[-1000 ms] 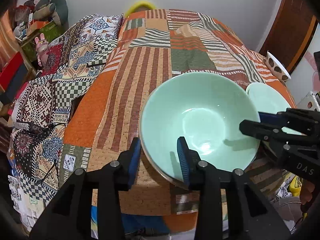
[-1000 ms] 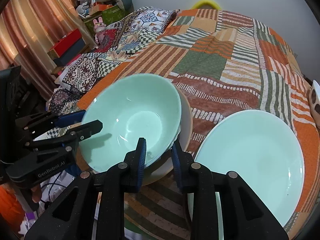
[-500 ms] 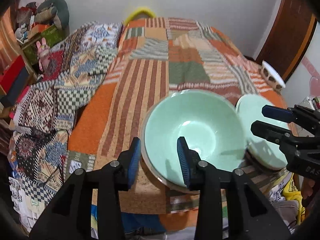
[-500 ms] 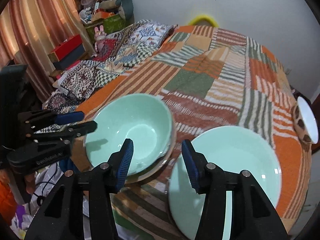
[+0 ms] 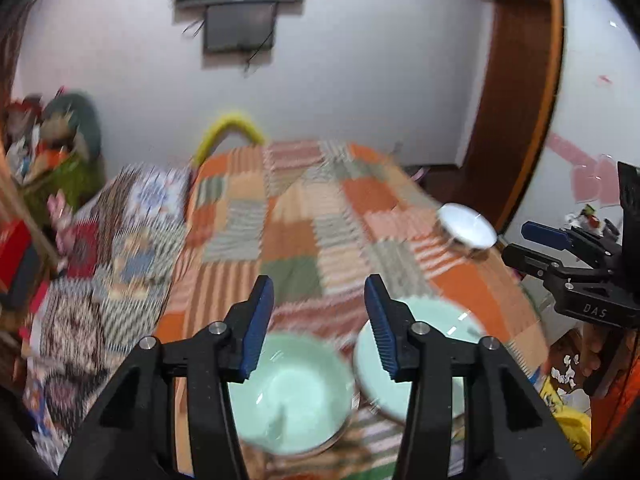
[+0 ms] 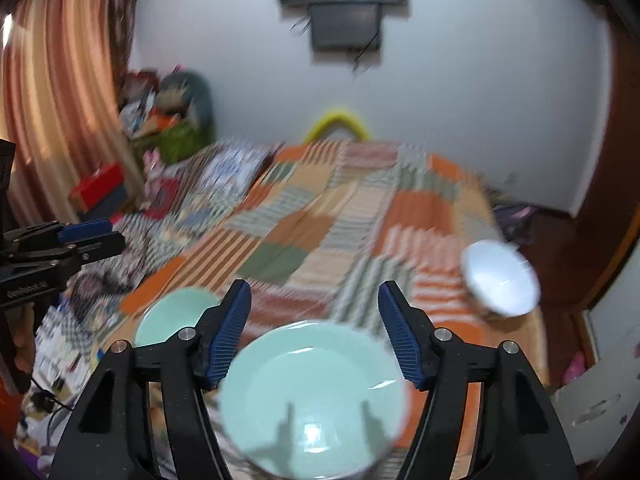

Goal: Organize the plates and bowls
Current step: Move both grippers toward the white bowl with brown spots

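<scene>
A mint-green bowl rests on the patchwork bedspread, low in the left wrist view. It appears small at the left in the right wrist view, as the green bowl. Beside it lies a mint-green plate, seen in the left wrist view as the green plate. My left gripper hangs above the bowl, its jaws opening with nothing between them. My right gripper hovers over the plate, jaws opening and empty too. Each gripper shows at the edge of the other's view: right gripper, left gripper.
A white bowl with a patterned outside sits near the bed's right edge, also seen as the white bowl. A yellow hoop leans at the far end. Cluttered shelves, a curtain and a folded quilt lie to the left. Both views are blurred.
Both grippers have let go of the green bowl's rim, risen and pulled back. Their jaws have spread. The views now tilt up to take in the wall.
</scene>
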